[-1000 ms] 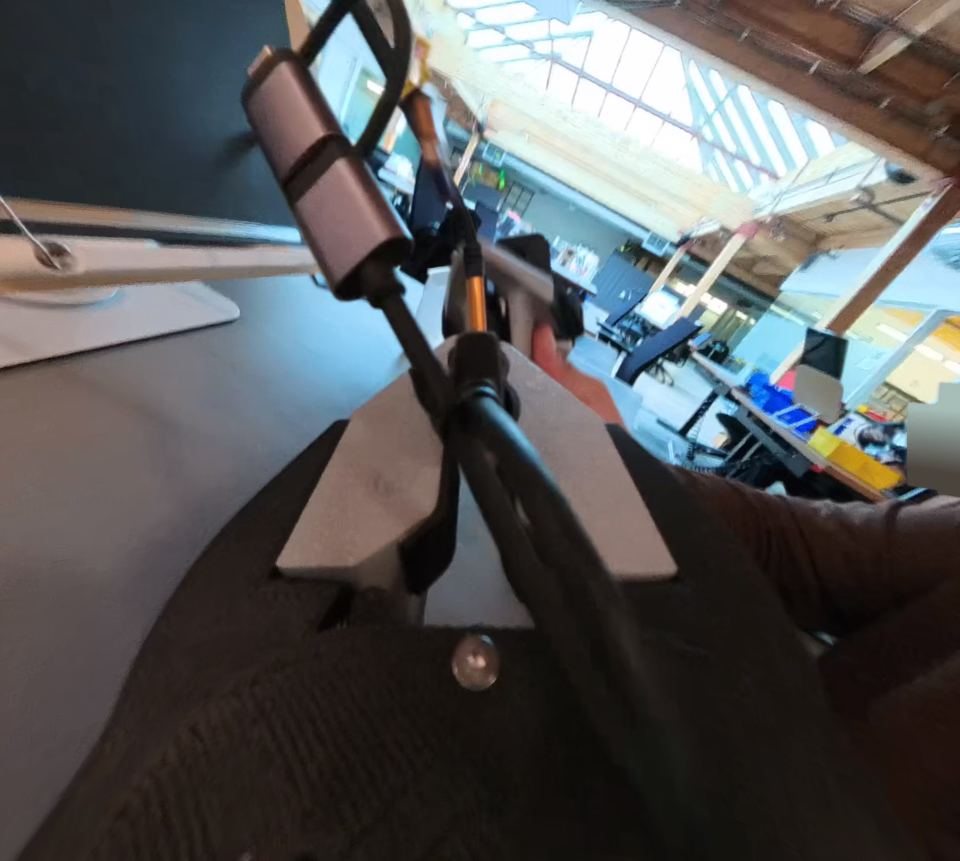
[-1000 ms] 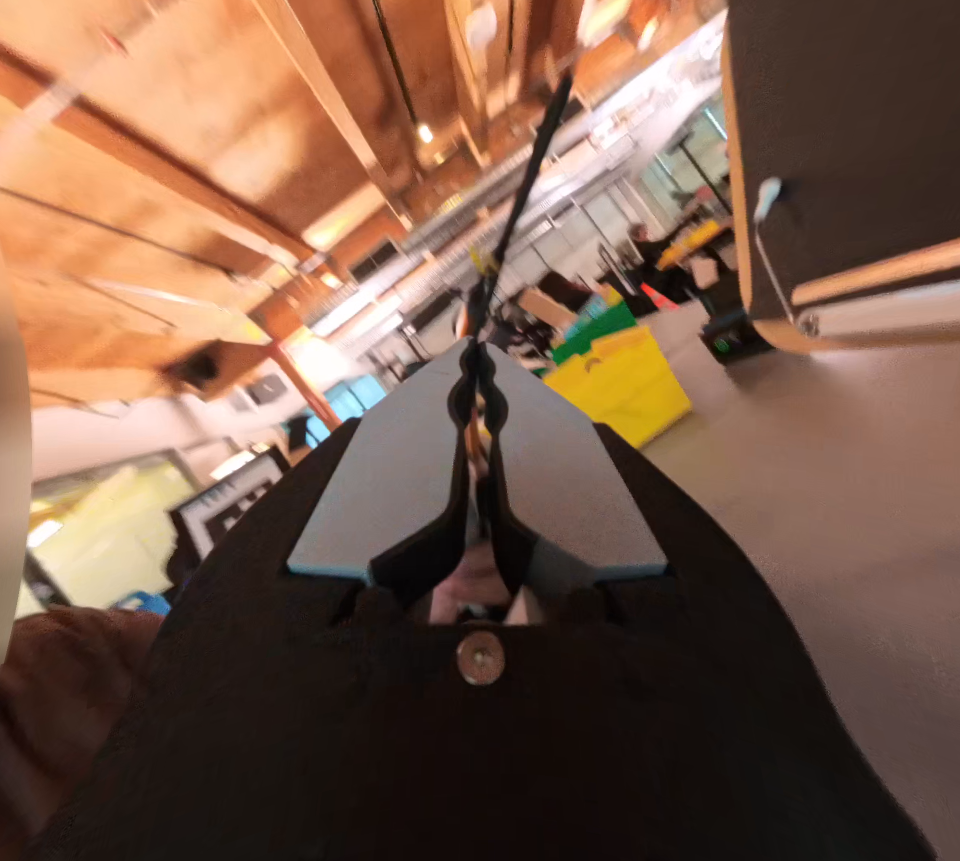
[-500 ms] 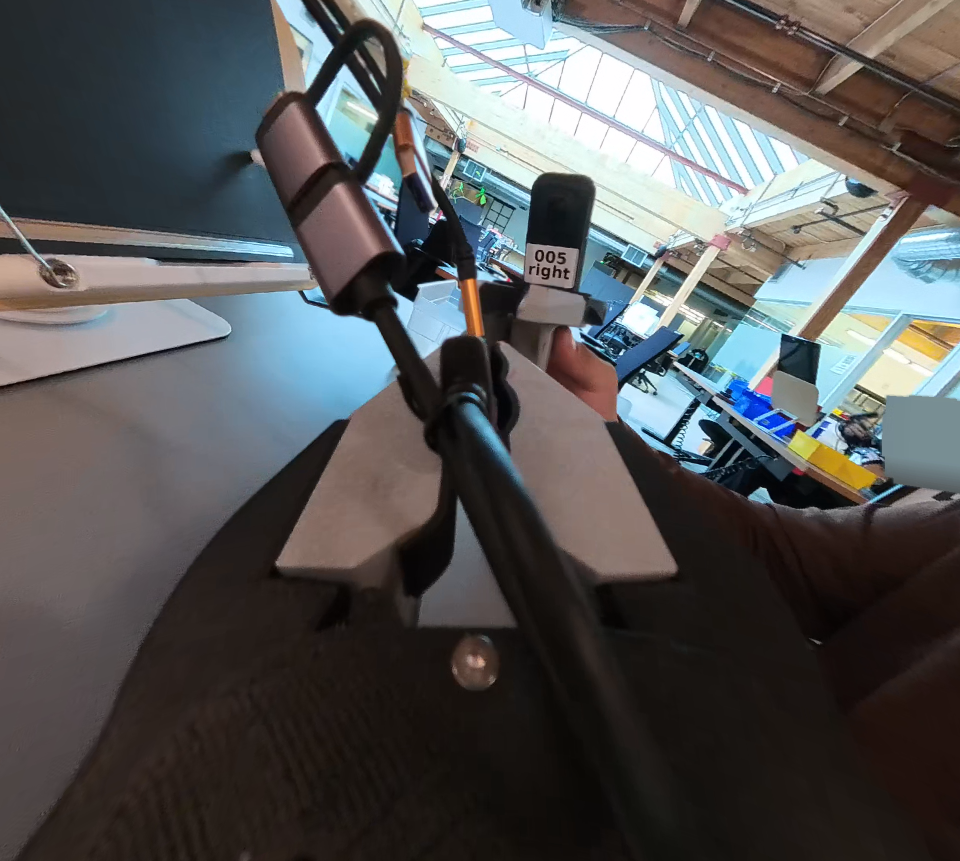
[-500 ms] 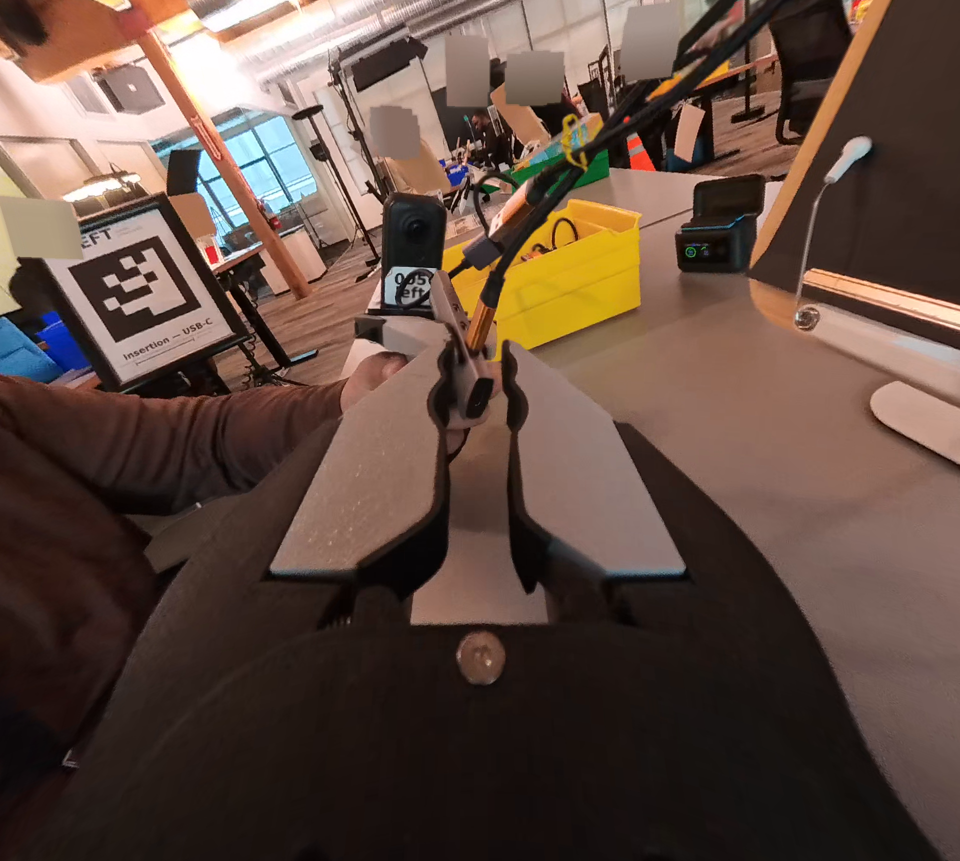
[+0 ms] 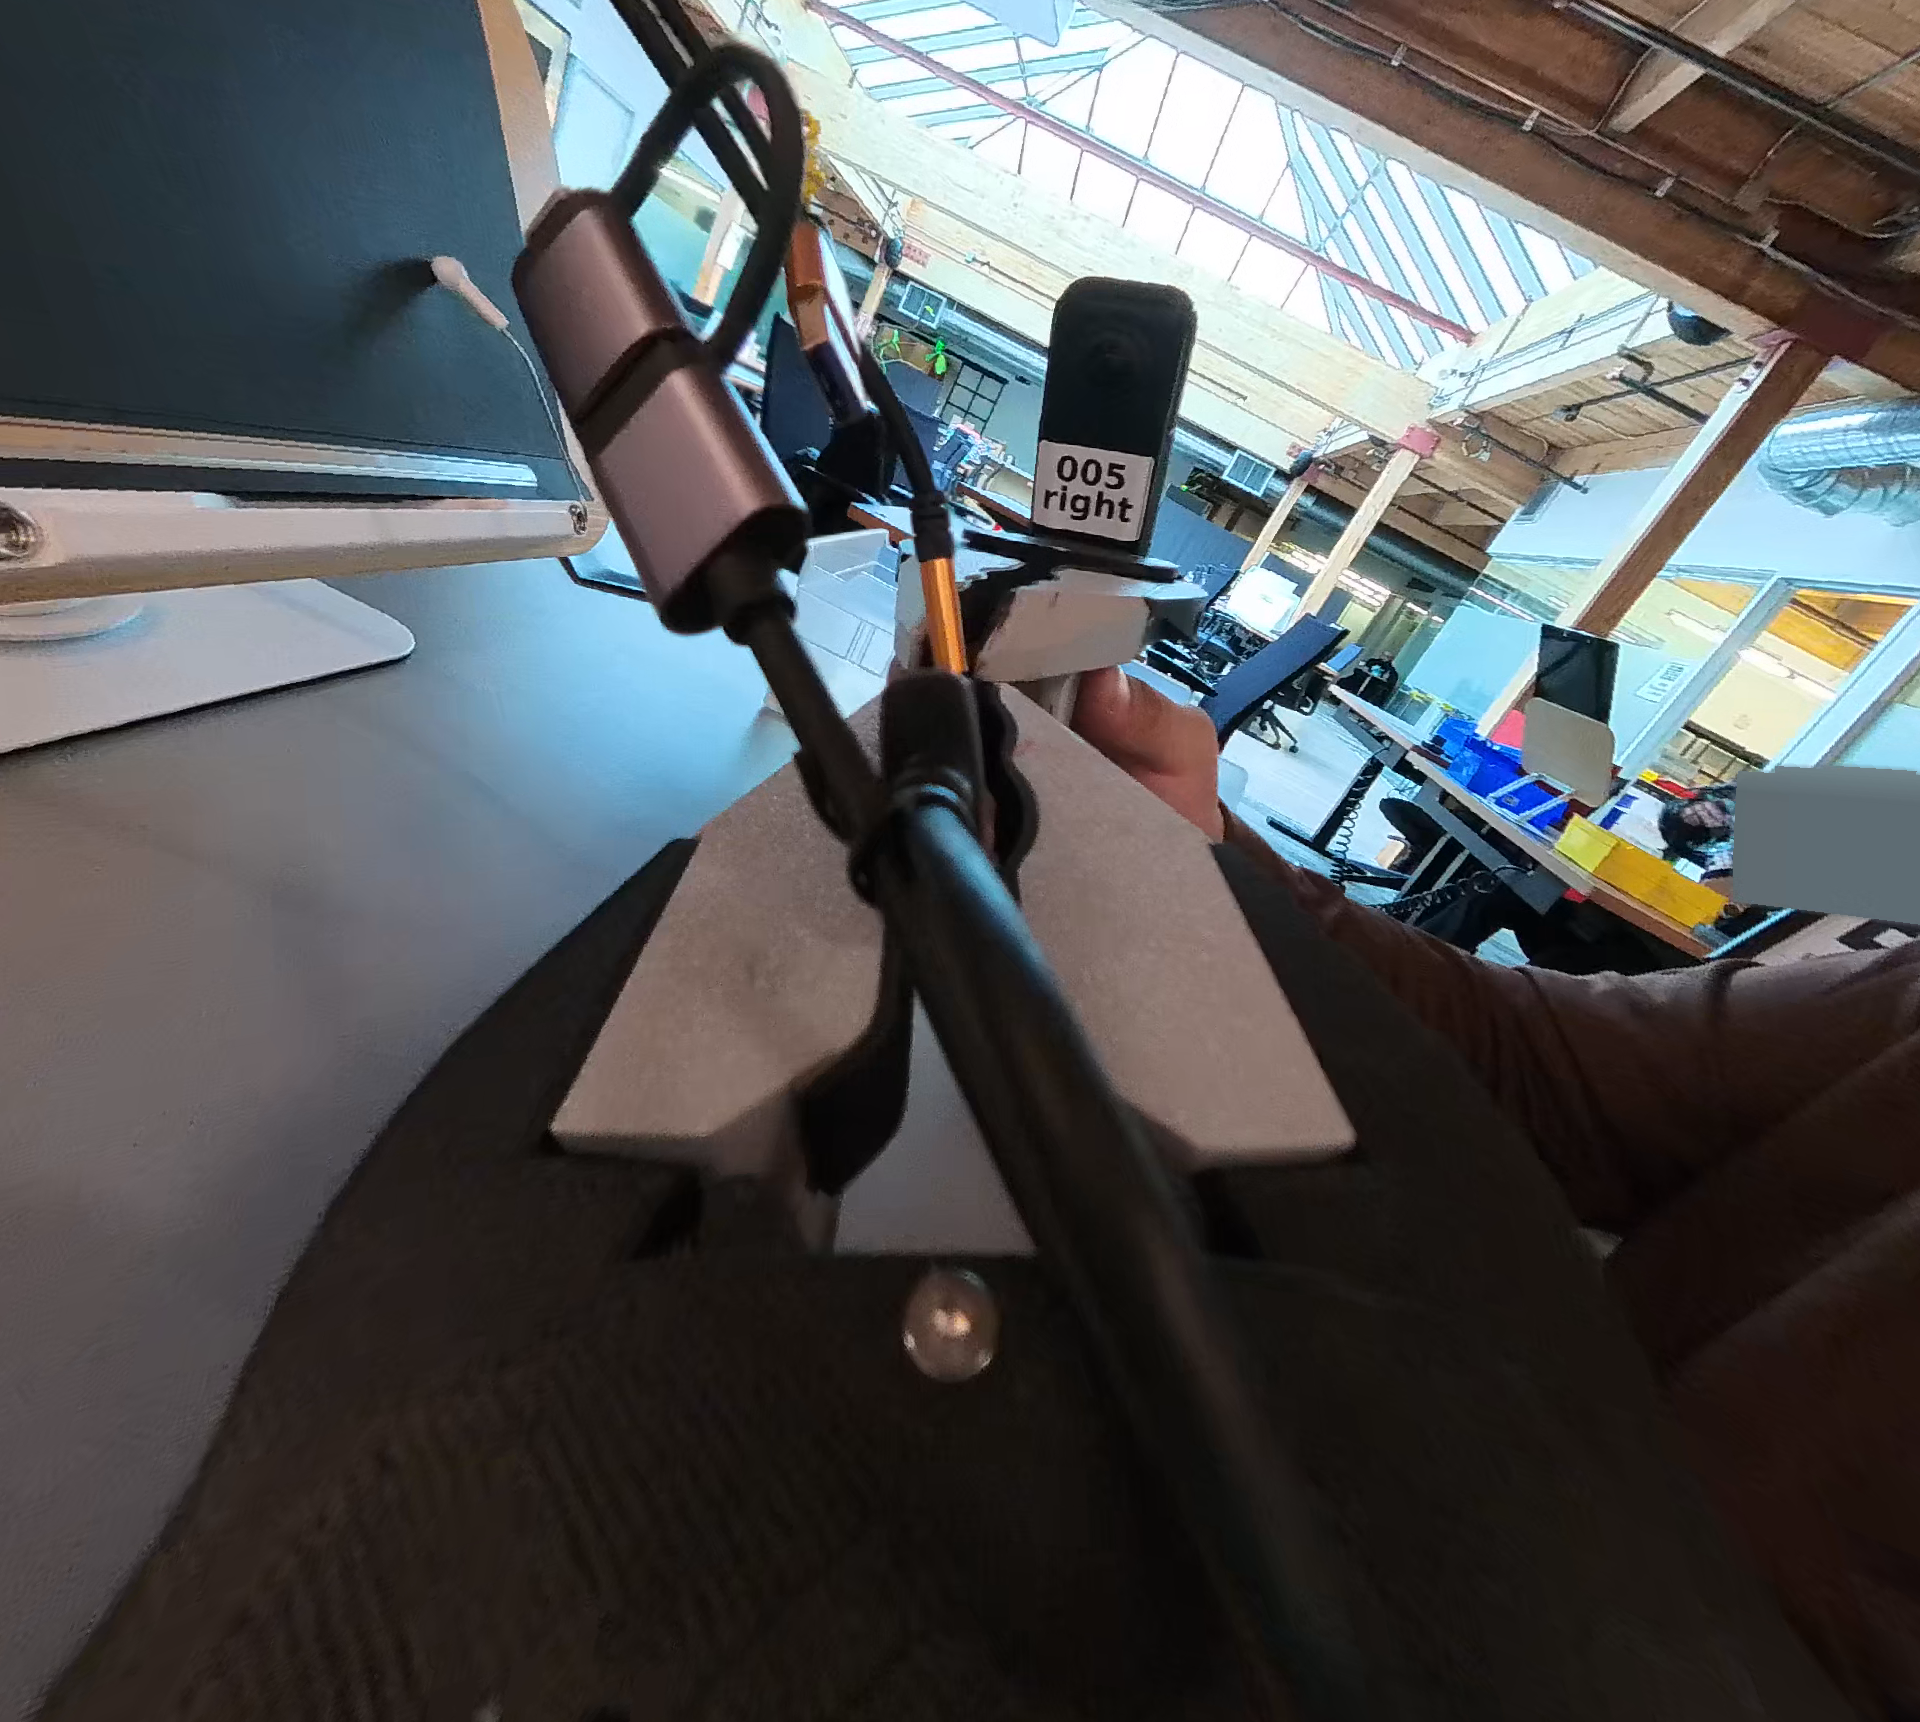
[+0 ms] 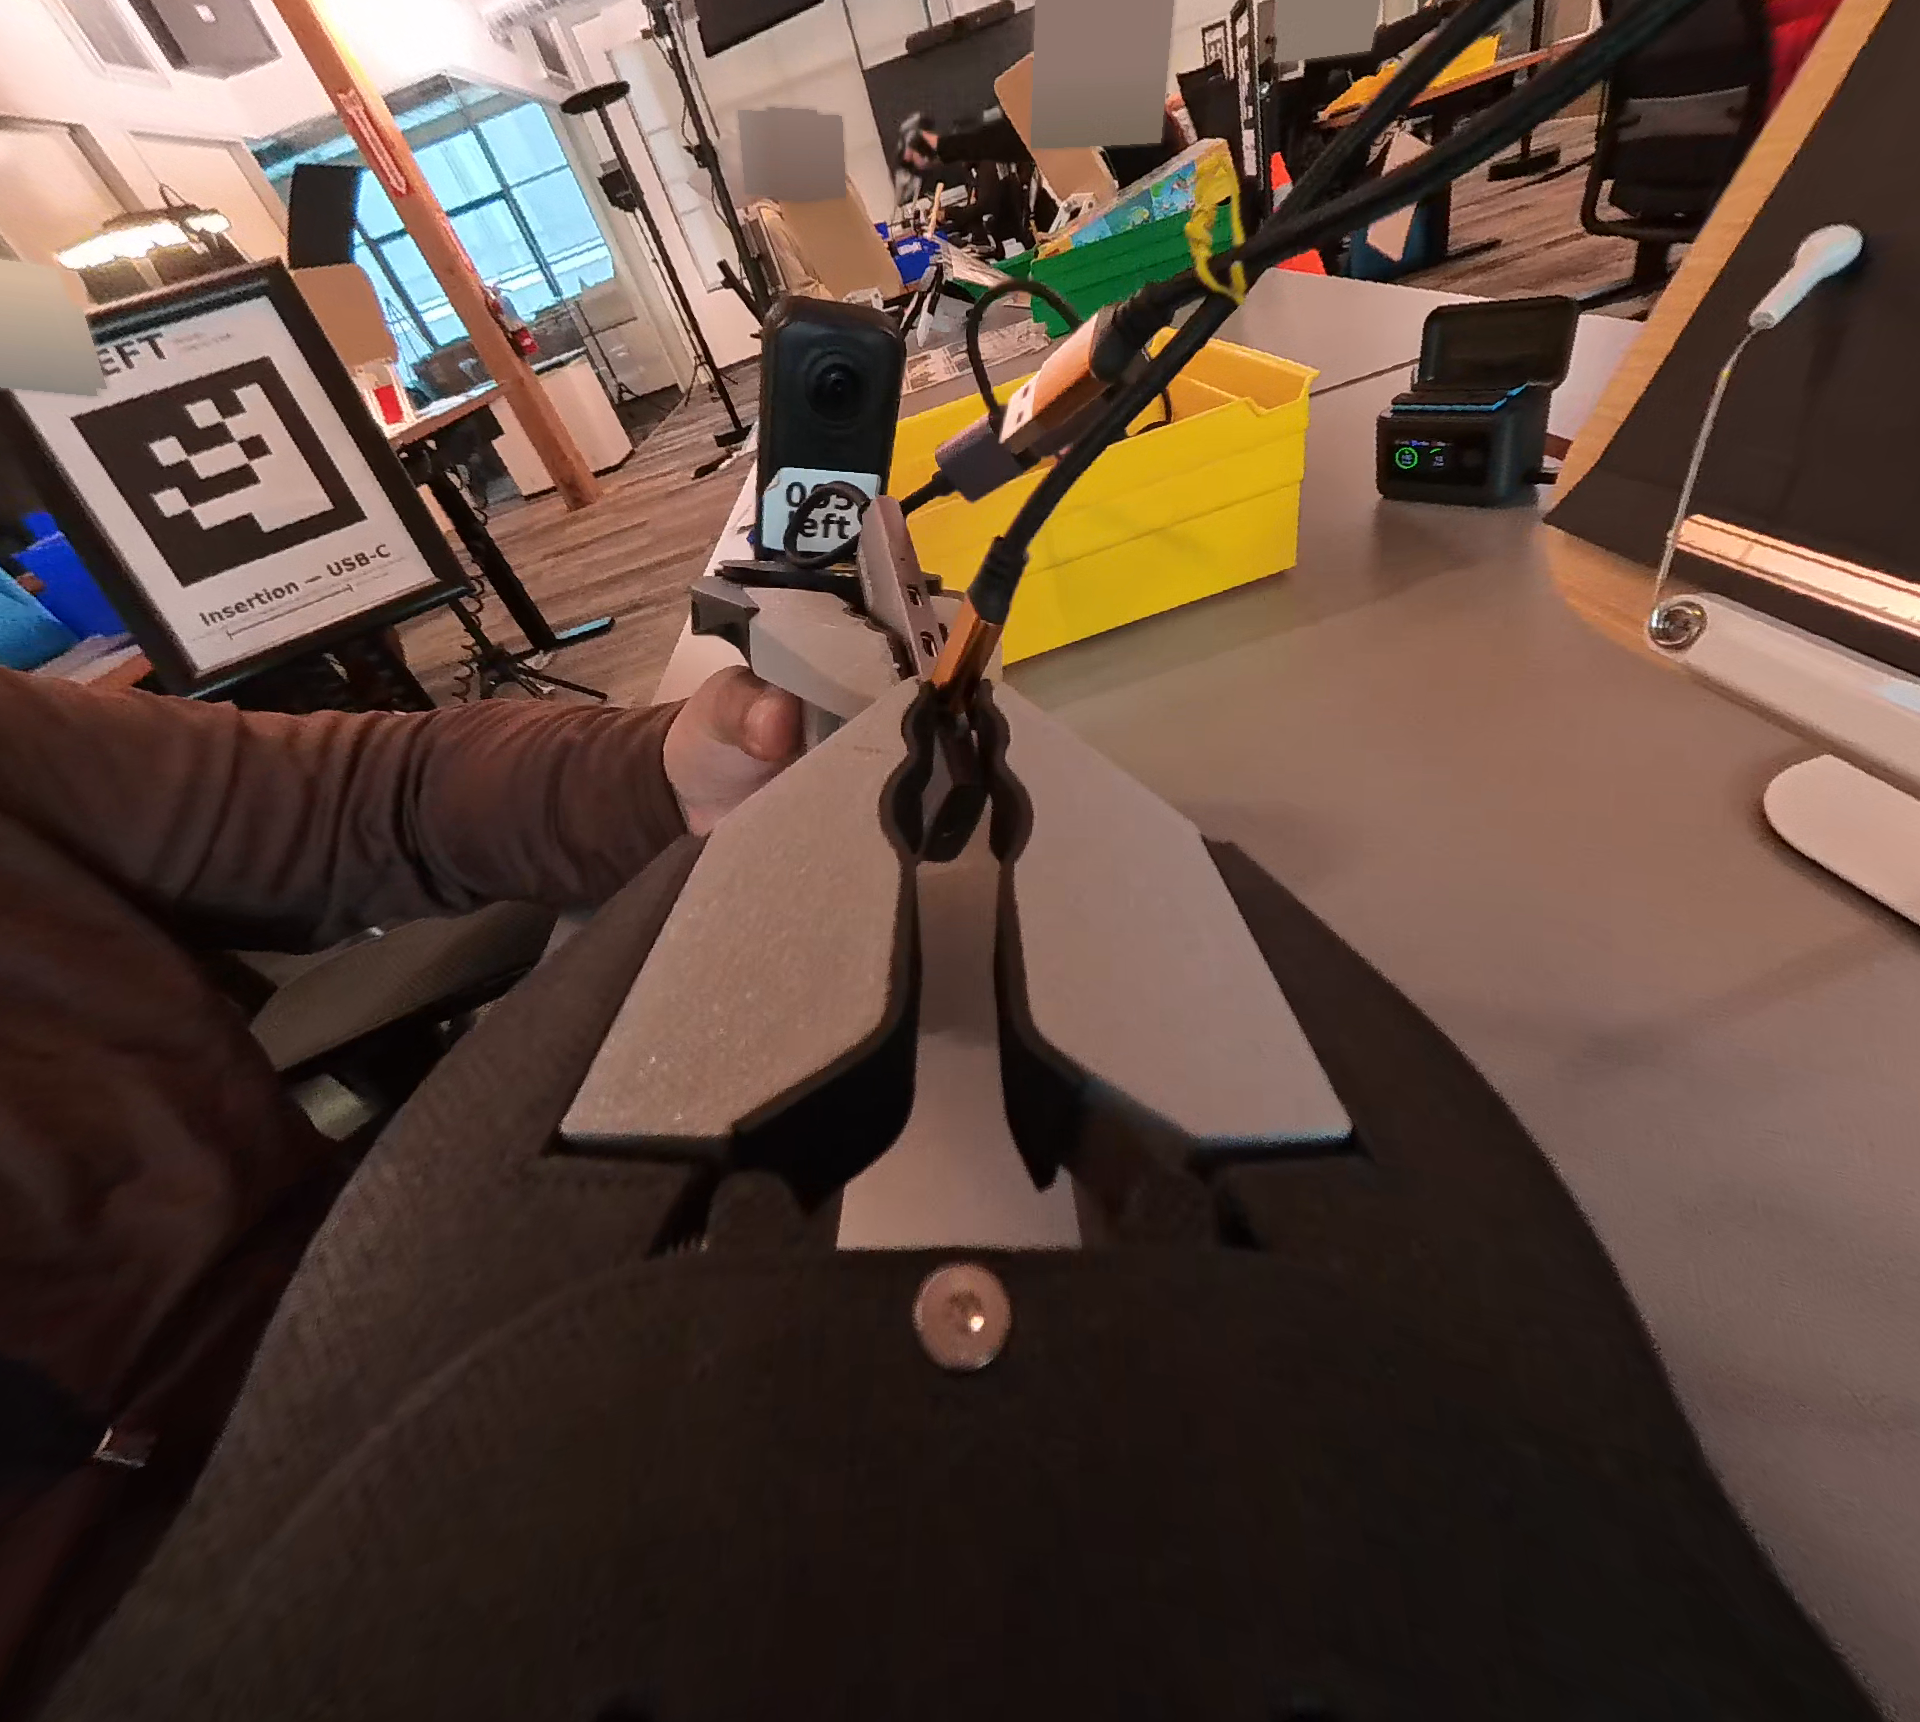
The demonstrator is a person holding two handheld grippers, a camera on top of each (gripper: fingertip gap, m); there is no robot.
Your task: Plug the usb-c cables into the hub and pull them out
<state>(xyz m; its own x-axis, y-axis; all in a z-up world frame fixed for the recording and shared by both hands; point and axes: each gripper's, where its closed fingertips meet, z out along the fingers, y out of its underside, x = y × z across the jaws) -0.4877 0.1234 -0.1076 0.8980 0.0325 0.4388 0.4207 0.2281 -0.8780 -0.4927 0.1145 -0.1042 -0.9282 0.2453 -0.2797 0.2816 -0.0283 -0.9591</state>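
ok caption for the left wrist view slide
Left hand-held gripper shut on a black cable, grey hub hanging above.

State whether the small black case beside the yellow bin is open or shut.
Open: the black case has its lid tilted up behind the base; it stands on the desk right of the yellow bin.

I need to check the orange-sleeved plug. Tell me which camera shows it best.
The right wrist view: the orange-sleeved plug sits lit and unobstructed at the right tool tips. The left wrist view shows only part of it, behind a black cable.
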